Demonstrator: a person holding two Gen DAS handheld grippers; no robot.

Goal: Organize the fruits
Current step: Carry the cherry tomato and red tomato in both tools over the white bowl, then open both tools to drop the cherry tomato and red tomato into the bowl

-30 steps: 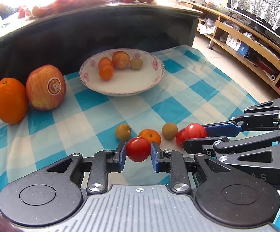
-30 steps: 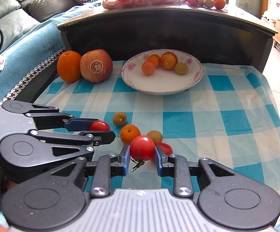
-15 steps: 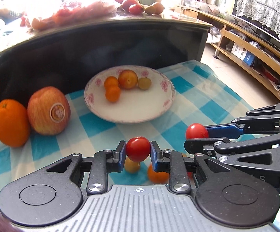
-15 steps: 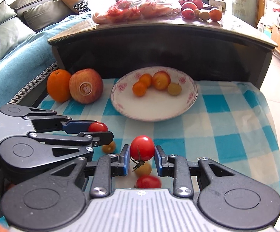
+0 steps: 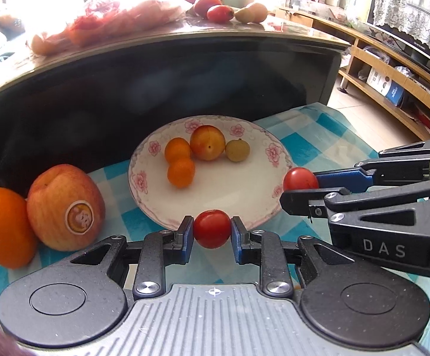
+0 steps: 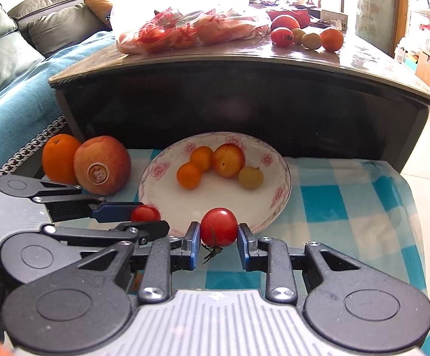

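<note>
Holding: two small red tomatoes are held up at the near rim of the flowered plate (image 5: 274,151), one in each tool.
Plate: the landmark here, shallow and white on the checked cloth (image 6: 348,201); it carries two small oranges (image 5: 181,172), a peach-like fruit (image 5: 207,142) and a small yellow-green fruit (image 5: 237,150), grouped toward its far side, so its near half is bare.
Apple: the apple (image 5: 63,207) stands left of the plate, with a round sticker facing the camera; probably heavy and hard, too wide for a casual pinch.
Orange: the large orange (image 5: 1,225) sits beyond the apple, farther left of the plate, touching it; firm, with a grippy peel.
Left tool: the left tool (image 5: 212,234) pinches the left tomato (image 5: 212,233) across its middle, at the plate's near rim.
Right tool: the right tool (image 6: 218,233) pinches the right tomato (image 6: 218,227) on its flanks, stem and calyx hanging below, at the plate's near-right rim.
Handling: I judge both tomatoes light, smooth-skinned and soft; a gentle grip across the widest part suits them, since a harder squeeze could split the skin.
Release: round fruit likely rolls on the shallow plate, so a low set-down on the bare near half seems wise.
</note>
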